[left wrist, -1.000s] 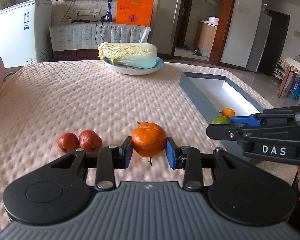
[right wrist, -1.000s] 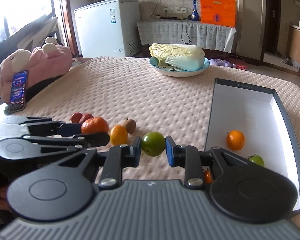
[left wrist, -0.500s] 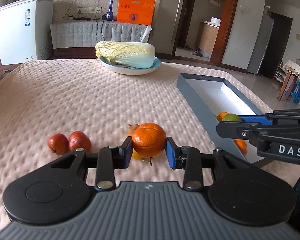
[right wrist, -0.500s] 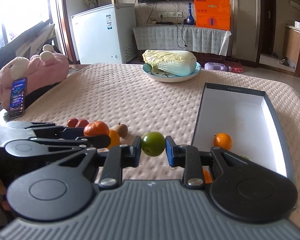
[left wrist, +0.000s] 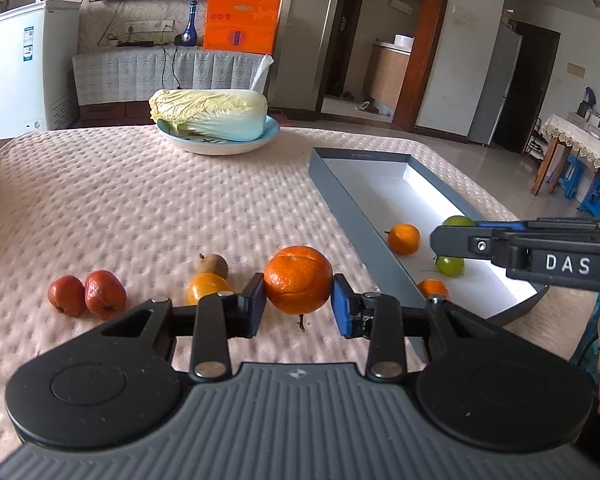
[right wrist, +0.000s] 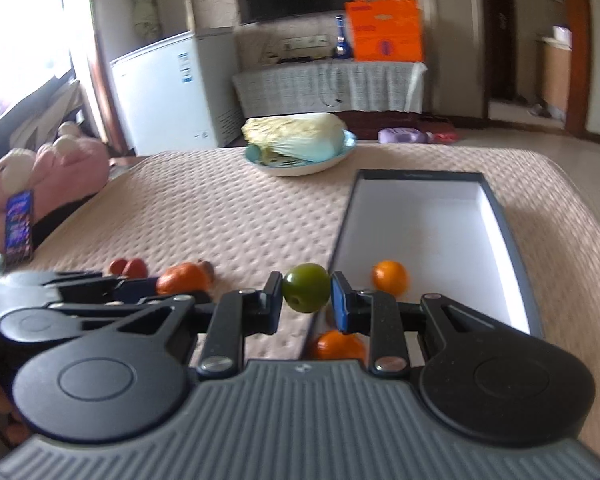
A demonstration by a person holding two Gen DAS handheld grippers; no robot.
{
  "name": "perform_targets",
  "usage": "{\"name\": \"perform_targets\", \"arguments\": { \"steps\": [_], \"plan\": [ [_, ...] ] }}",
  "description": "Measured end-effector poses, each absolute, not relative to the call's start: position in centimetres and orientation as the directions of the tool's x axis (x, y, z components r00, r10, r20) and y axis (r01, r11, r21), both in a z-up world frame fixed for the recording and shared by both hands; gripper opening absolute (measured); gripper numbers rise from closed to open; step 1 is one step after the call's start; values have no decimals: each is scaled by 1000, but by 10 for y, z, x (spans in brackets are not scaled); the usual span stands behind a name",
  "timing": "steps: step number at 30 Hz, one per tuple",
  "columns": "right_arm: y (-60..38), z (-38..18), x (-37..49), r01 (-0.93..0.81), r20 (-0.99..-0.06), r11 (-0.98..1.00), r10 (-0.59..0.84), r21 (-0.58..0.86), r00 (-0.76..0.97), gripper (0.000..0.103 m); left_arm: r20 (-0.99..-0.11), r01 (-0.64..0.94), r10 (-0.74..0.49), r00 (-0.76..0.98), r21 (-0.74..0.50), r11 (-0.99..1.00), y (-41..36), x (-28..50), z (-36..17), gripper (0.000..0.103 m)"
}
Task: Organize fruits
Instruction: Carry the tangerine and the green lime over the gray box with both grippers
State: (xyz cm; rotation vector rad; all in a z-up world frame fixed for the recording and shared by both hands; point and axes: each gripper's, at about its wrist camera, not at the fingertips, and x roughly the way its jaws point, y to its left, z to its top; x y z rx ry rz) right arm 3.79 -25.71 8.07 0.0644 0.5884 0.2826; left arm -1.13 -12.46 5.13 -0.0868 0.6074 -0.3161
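My left gripper [left wrist: 299, 305] is shut on a large orange [left wrist: 298, 280] and holds it above the pink tablecloth, left of the grey box [left wrist: 342, 194]. My right gripper [right wrist: 306, 300] is shut on a green fruit [right wrist: 306, 293] over the box's left wall [right wrist: 336, 236]; it also shows at the right of the left wrist view [left wrist: 452, 236]. Inside the box lie two small oranges [left wrist: 405, 238] [left wrist: 433, 289] and a green fruit [left wrist: 450, 265]. On the cloth lie two red fruits [left wrist: 86, 294], a yellow-orange fruit [left wrist: 206, 286] and a brown fruit [left wrist: 213, 265].
A plate with a napa cabbage [left wrist: 210, 120] stands at the far middle of the table. A pink plush toy [right wrist: 44, 176] and a phone [right wrist: 19, 226] sit at the left edge. The table edge runs just right of the box.
Both grippers have lifted their fruit and moved right. The right gripper with the green fruit now hangs over the box's left wall. The view of the box has widened.
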Motion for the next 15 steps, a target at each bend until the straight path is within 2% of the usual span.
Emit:
{"name": "perform_targets", "arguments": {
  "steps": [9, 15],
  "plan": [
    [-267, 82, 38, -202, -528, 967, 255, 156, 810, 29, -566, 255, -307, 765, -172, 952, -126, -9, 47, 40],
    [-279, 82, 36, -154, -534, 981, 193, 118, 823, 29, -573, 256, -304, 761, -165, 952, -130, -6, 45, 40]
  ]
}}
